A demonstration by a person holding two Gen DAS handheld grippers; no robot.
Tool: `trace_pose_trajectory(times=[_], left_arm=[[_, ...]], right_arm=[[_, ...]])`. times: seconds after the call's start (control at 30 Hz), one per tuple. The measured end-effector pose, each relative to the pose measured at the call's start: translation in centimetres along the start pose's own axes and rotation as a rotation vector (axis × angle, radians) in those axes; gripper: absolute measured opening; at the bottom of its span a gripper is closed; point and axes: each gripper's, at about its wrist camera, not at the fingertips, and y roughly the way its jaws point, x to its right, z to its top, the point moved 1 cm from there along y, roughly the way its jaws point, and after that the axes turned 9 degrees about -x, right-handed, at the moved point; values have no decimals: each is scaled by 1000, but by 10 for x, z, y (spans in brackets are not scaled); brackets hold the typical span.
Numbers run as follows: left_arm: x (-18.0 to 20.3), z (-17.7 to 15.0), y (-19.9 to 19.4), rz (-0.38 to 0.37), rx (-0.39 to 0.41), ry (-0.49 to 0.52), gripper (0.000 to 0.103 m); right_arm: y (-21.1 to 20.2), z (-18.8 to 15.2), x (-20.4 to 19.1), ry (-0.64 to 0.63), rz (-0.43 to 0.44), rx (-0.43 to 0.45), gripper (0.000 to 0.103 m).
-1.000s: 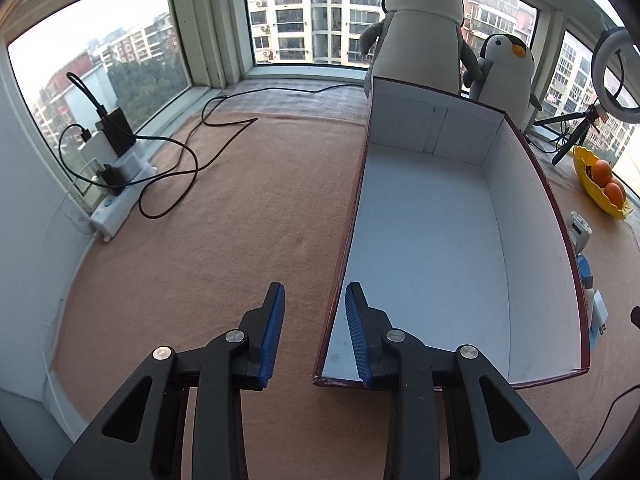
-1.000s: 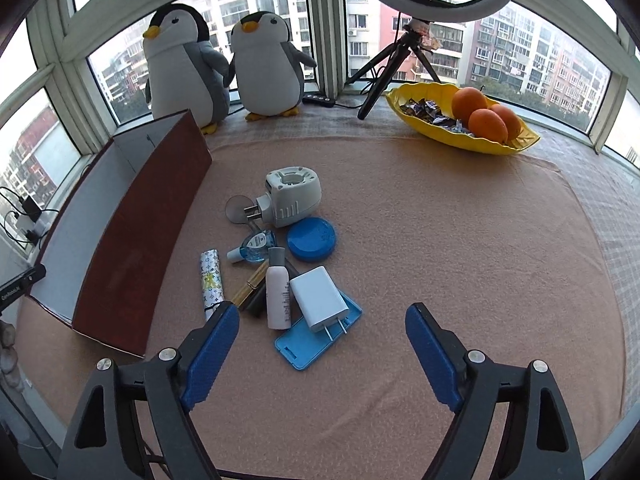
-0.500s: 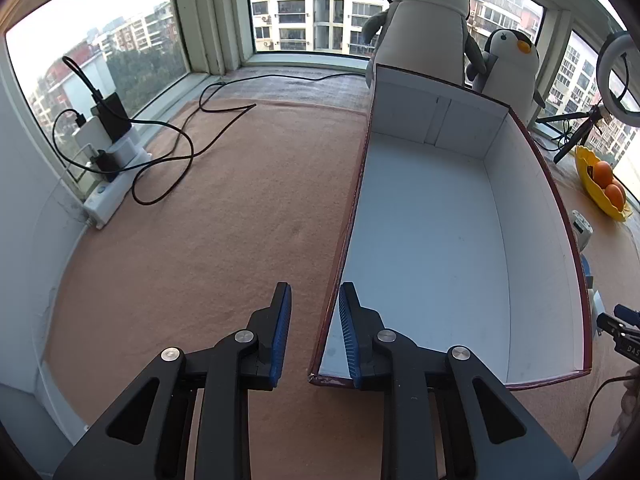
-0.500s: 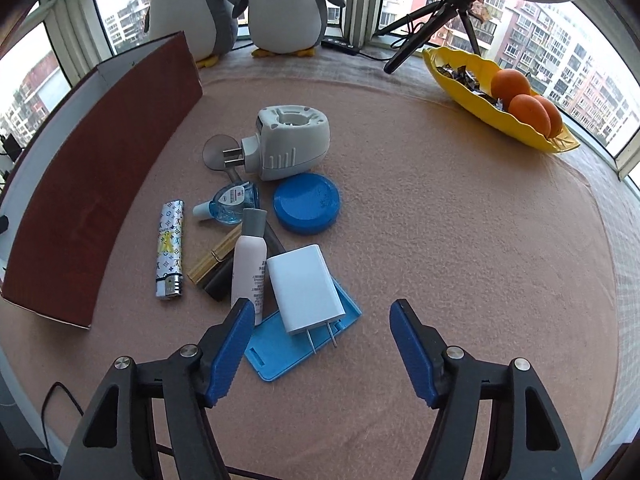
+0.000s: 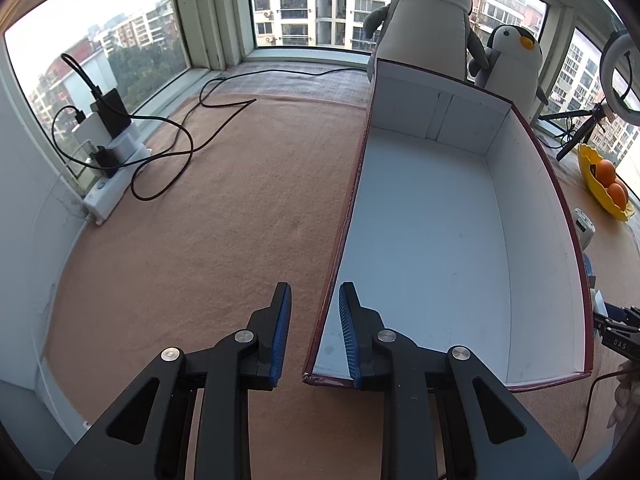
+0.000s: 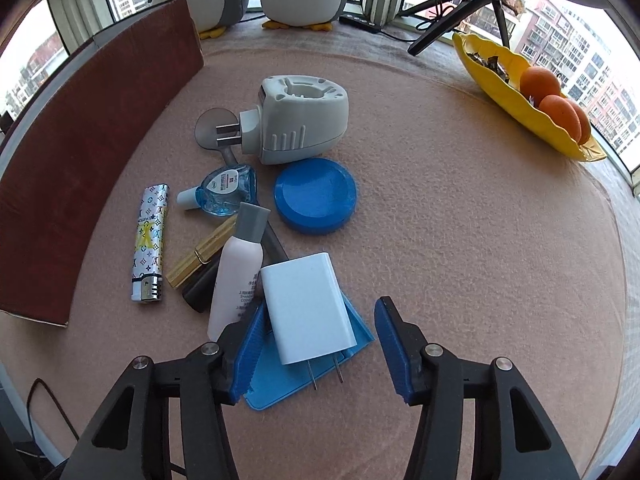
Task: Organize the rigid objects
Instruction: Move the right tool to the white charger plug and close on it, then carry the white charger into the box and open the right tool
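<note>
Left tongs (image 5: 314, 330): narrowly parted, astride the left wall of the box (image 5: 440, 240) near its front corner, one blue pad outside, one inside; pads not pressing on the wall, nothing held.

Right tongs (image 6: 318, 346): jaws just been closing, standing partly apart over the white charger (image 6: 306, 306); left pad close beside the charger's edge, right pad well clear of it; no grip seen.

Box: dark red outside, white inside, open-topped, lying on the tan counter (image 5: 200, 240), holding nothing visible.

White charger: flat, prongs toward the camera, lying on a blue card (image 6: 304, 368).

White bottle (image 6: 238, 272): grey cap, on its side, just left of the charger, touching it.

Patterned lighter (image 6: 150, 242): on its side, between the bottle and the box's outer wall.

Gold clip (image 6: 200, 254): beside the bottle, partly beneath it.

Blue eye-drop bottle (image 6: 224, 190): on its side, above the bottle's cap.

Blue round lid (image 6: 316, 196): flat, right of the eye-drop bottle.

Grey plug-in device (image 6: 298, 120): prongs leftward, just above the lid.

Yellow dish (image 6: 520, 92): far right, holding oranges (image 6: 554, 98).

Plush penguins (image 5: 424, 20): behind the box, by the window.

Power strip (image 5: 116, 176): left edge, cables trailing across the counter.
</note>
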Motion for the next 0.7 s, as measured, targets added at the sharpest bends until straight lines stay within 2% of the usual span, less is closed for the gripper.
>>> trace_pose_trajectory(times=[0.2,0.27,0.7], left_arm=[[0,0,1,0,-1,-4,23],[0,0,1,-1,-3,-4,23],[2,1,3,-2,-3,2,23]], right_arm=[[-2,-2,2,10,9,13,40],[-3,-3,5,20,6,17,32],[-8,-7,16,62,31,31,32]])
